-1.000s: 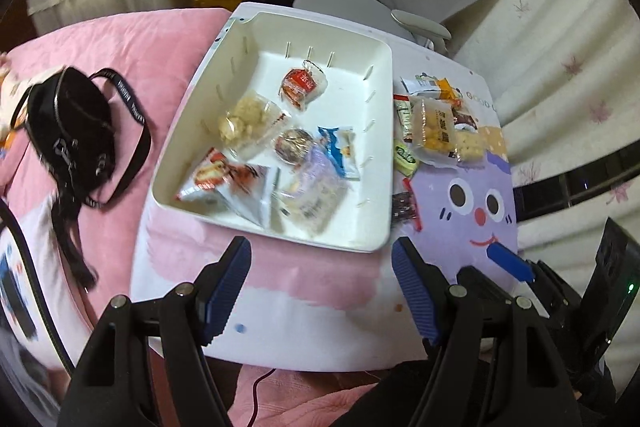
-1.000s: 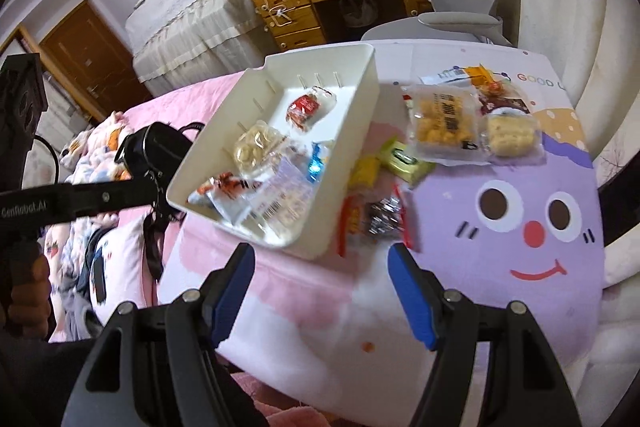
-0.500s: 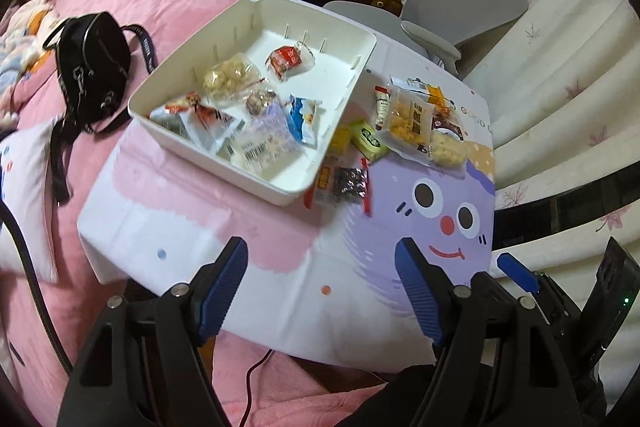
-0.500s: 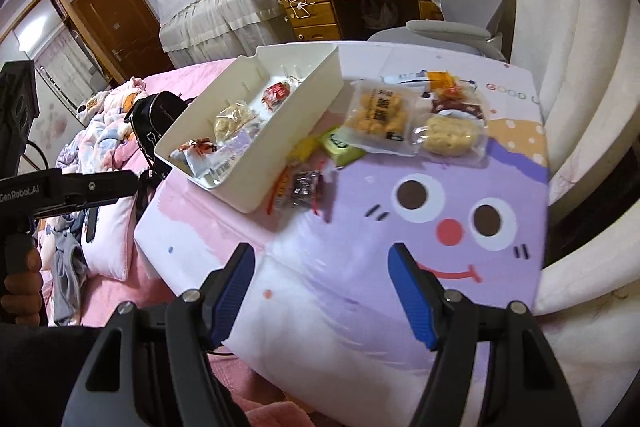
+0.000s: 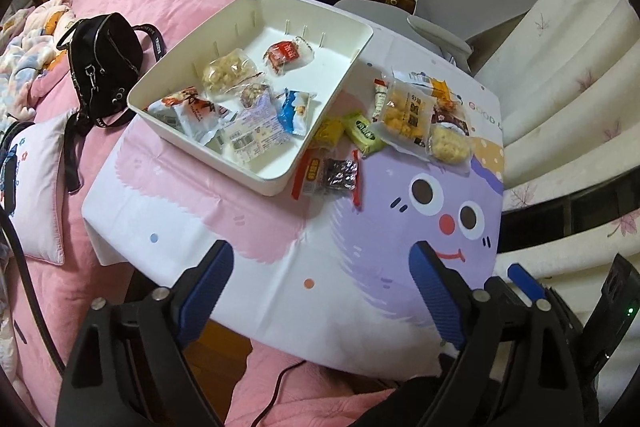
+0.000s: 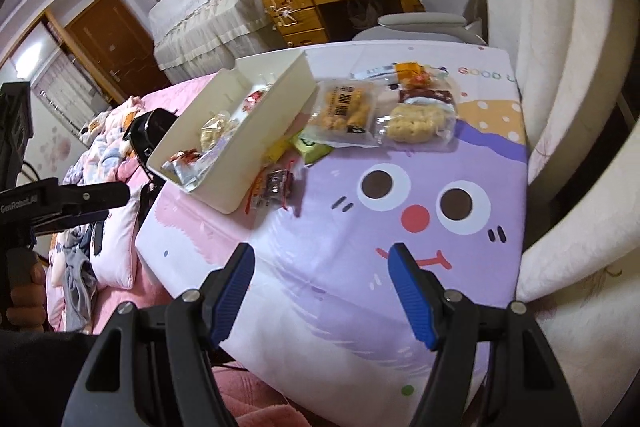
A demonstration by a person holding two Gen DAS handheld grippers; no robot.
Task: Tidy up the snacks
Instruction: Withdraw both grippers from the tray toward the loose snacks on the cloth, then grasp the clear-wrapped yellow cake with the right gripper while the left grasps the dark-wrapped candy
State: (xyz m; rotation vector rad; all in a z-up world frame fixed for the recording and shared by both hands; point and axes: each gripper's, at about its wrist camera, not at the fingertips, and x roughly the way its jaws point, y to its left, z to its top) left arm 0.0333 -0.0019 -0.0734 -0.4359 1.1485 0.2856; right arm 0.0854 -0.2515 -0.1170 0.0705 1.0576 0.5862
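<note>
While both grippers, left [image 5: 320, 287] and right [image 6: 320, 291], are held wide and empty, the left jaws having just been opening, loose snacks [image 5: 336, 175] lie just beside the tray [image 5: 260, 179]. Light, crinkly, crushable, slippery packets are judged best pinched at a sealed edge.

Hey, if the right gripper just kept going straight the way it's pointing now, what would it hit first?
Most likely the bare tablecloth, on the purple cartoon face, since the right gripper is open, empty and angled down. The snacks lie farther ahead and left; depth is hard to judge.
</note>
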